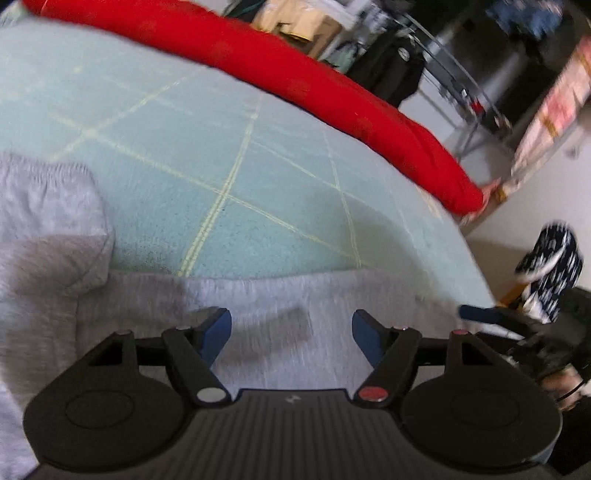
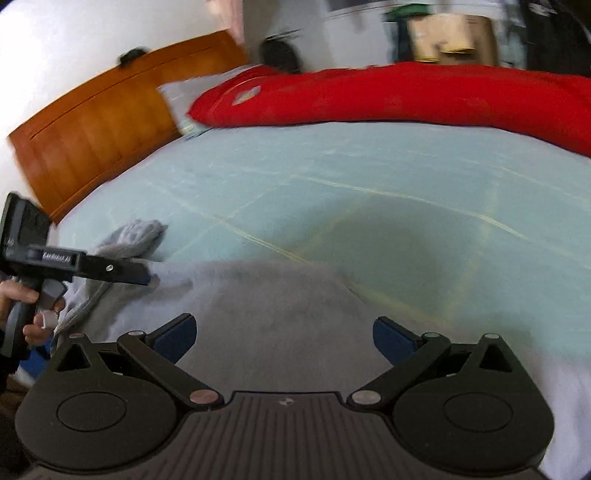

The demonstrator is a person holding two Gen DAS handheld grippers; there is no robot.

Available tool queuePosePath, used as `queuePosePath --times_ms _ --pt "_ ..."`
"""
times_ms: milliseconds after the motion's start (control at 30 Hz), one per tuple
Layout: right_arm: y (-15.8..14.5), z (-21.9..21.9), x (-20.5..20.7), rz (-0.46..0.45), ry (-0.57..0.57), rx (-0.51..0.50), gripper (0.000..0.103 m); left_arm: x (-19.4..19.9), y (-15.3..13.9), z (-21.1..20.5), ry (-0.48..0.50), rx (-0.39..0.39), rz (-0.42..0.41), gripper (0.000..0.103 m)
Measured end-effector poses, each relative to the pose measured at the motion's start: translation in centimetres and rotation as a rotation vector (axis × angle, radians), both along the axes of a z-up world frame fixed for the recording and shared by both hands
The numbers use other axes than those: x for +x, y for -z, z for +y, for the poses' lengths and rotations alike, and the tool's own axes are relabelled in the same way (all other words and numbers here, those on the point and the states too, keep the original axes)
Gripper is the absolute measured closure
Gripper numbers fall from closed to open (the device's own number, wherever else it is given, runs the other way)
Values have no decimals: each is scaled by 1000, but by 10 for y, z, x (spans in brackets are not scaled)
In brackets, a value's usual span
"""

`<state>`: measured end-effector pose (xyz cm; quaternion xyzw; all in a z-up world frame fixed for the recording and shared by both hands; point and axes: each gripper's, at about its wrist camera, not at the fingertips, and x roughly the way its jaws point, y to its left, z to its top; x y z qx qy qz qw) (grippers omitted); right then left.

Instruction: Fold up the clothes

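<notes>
A grey garment [image 1: 277, 295] lies on the pale green bed sheet [image 1: 221, 147] along the near edge, with a bunched, doubled-over part at the left [image 1: 48, 221]. My left gripper [image 1: 291, 325] hovers over the grey cloth, open, with nothing between its blue pads. In the right wrist view the same grey garment [image 2: 266, 295] spreads under my right gripper [image 2: 284, 328], which is also open and empty. At the left of that view a hand [image 2: 18, 295] holds the left gripper, and one of its fingers [image 2: 140, 275] reaches over the garment's rumpled end [image 2: 129, 240].
A long red quilt [image 2: 406, 96] lies across the far side of the bed. A wooden headboard [image 2: 103, 129] stands at the left with a grey pillow [image 2: 184, 96] beside it. Past the bed's right edge are a metal rack [image 1: 461, 92], cardboard boxes [image 1: 295, 22] and a dark patterned cloth [image 1: 550, 269].
</notes>
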<state>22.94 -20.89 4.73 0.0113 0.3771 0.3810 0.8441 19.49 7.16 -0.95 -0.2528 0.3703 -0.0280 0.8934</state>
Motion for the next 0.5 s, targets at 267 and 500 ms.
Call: queuePosePath --times_ms 267,500 --pt "32 -38 -7 90 207 6 0 0 4 -11 -4 99 61 25" --pt "34 -83 -12 54 424 -93 0 3 9 -20 28 192 99 21"
